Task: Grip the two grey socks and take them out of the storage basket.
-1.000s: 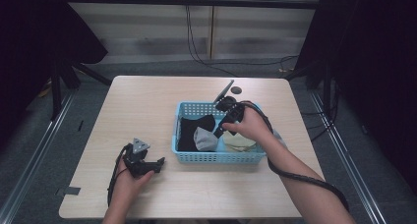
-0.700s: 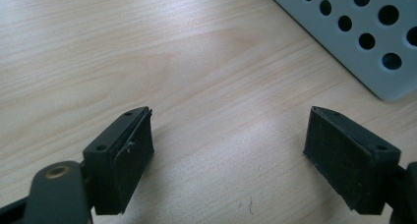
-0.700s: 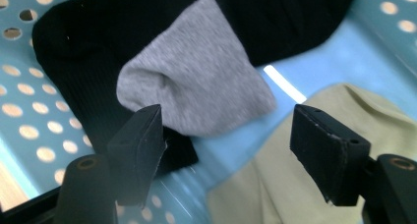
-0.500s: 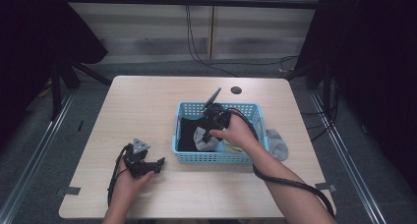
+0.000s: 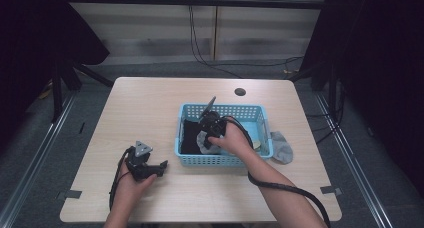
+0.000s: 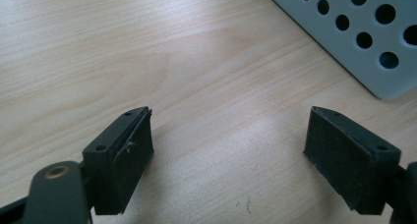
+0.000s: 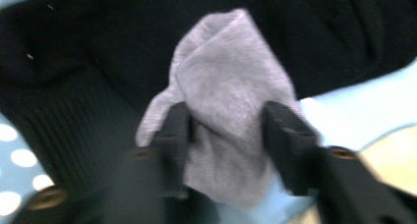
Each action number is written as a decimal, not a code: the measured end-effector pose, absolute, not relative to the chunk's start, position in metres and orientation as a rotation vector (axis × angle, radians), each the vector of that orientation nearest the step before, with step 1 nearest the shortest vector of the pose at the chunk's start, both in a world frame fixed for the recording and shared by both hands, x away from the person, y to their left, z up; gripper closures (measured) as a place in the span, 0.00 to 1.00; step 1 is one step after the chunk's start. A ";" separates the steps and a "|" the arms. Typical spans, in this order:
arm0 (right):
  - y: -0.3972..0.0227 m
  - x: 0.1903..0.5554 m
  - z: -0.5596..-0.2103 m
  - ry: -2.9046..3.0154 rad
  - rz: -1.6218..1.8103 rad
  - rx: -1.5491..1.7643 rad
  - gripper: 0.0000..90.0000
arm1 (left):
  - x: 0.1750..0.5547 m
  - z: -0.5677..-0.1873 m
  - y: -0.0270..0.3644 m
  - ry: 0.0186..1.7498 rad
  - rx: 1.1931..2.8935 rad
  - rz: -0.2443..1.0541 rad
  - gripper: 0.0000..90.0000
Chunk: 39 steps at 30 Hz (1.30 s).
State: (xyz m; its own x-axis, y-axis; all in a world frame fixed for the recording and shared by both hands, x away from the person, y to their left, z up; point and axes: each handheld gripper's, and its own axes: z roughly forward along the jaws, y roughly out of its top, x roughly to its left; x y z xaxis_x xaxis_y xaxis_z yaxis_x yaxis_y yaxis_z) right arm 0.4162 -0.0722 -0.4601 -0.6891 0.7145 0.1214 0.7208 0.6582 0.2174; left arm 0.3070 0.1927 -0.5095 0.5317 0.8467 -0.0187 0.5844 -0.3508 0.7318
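Grey sock (image 7: 226, 106) sits pinched between the right gripper's (image 5: 205, 138) jaws, now lower and further left inside the blue basket (image 5: 260, 113) at frame centre, over black cloth (image 5: 189, 138). Left gripper (image 5: 152, 168) stays wide open on the tabletop (image 5: 140, 108).

left hand (image 5: 131, 180) low at table's near-left, forearm in from bottom edge, left gripper (image 5: 159, 166) resting on tabletop, jaws wide apart with bare wood between. right forearm angled up-left across table, right hand (image 5: 231, 140) wrapped over right gripper (image 5: 206, 139), nose pointing down, jaws clamped on grey sock (image 7: 228, 121), cable looping back along arm
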 end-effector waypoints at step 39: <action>-0.142 0.409 -0.364 -2.839 -0.395 -1.154 0.94 | 0.307 -0.509 0.193 1.157 2.072 0.478 0.20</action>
